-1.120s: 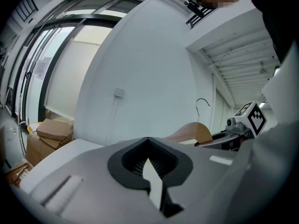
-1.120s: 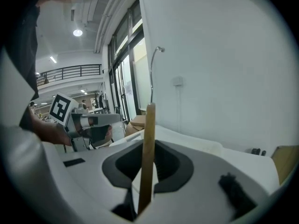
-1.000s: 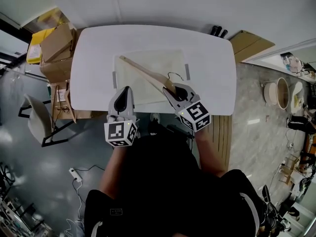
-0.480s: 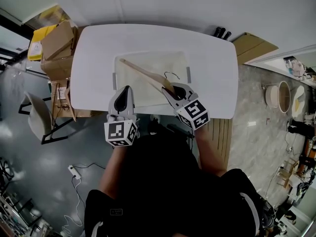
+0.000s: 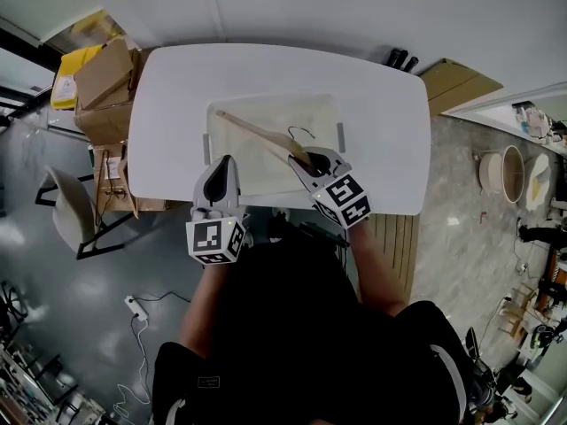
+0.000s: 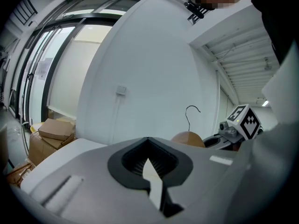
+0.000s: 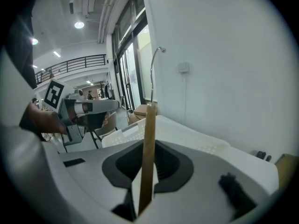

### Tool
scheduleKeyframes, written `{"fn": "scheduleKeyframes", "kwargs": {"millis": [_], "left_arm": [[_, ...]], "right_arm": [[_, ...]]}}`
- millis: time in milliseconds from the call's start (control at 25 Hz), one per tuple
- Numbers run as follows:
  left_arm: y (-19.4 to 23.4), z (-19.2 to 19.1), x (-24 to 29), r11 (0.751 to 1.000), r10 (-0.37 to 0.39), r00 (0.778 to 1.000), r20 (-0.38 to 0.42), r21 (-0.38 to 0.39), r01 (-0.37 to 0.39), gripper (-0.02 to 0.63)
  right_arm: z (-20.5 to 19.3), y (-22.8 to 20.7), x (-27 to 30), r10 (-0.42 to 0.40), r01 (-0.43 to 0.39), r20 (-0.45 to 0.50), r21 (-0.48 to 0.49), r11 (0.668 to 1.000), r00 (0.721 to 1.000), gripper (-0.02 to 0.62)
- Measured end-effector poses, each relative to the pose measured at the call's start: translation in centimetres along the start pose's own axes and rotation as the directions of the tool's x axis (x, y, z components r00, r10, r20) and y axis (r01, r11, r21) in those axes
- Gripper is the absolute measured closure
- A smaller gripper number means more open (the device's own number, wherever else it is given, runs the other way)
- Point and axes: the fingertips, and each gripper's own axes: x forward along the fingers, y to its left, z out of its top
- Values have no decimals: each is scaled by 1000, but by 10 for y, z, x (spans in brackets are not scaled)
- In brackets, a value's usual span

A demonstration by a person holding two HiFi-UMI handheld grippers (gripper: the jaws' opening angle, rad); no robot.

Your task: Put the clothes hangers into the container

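While the left tool (image 5: 221, 163) hovers empty, its jaws drawn together at the tips, the right tool (image 5: 306, 159) beside it at three o'clock clamps one end of a wooden clothes hanger (image 5: 257, 134). The hanger slants toward ten o'clock across the white container (image 5: 266, 98), which sits at twelve o'clock on the white counter (image 5: 173, 87).
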Motion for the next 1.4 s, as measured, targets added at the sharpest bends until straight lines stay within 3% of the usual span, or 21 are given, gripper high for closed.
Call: {"fn": "scheduleKeyframes", "kwargs": {"millis": [1400], "left_arm": [[10,-5,9,1000,17,1000,-17,-12,-17,603]], "right_arm": [[-14,-13,45,12,-22,-218,-45,999,976,535]]}}
